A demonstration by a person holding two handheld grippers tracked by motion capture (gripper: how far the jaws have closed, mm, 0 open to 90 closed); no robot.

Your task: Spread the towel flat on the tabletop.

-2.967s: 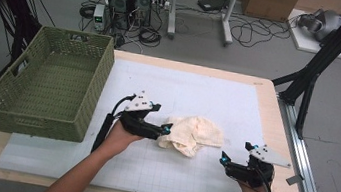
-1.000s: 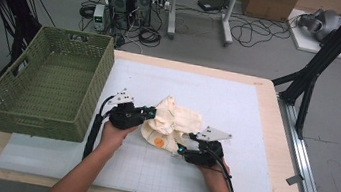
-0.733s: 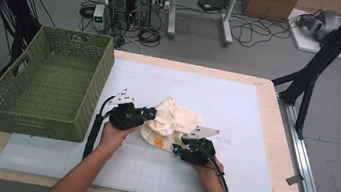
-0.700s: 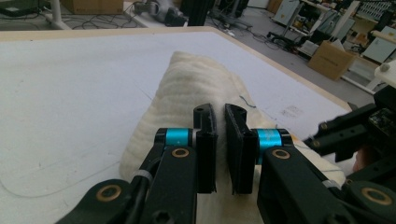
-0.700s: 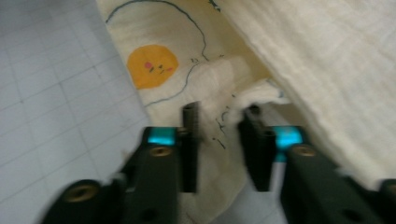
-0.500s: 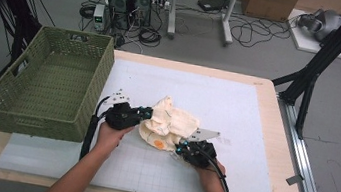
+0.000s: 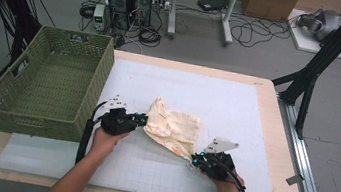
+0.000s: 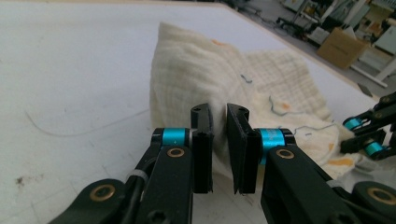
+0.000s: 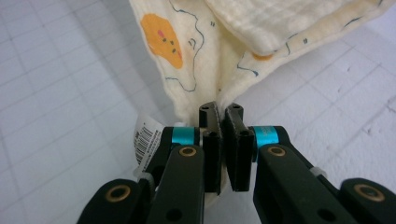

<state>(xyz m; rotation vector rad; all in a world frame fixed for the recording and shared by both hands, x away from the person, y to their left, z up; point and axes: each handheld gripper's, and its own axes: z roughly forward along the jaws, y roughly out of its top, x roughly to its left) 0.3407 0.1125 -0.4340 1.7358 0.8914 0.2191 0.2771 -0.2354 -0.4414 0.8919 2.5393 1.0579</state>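
From above, the cloth [image 7: 174, 125] is lying just right of the green basket [image 7: 46, 86], now stretching between two grippers where a second ago it sat bunched. The left gripper [image 7: 141, 118] is pinching the corner nearest the basket; the right gripper [image 7: 194, 161], having just clamped, is drawing the far corner away. Along the left gripper's jaws, fabric is sitting in a narrow gap. Along the right gripper's jaws, the hem beside the barcode label [image 9: 145, 139] is being squeezed tight. Spreading looks underway.
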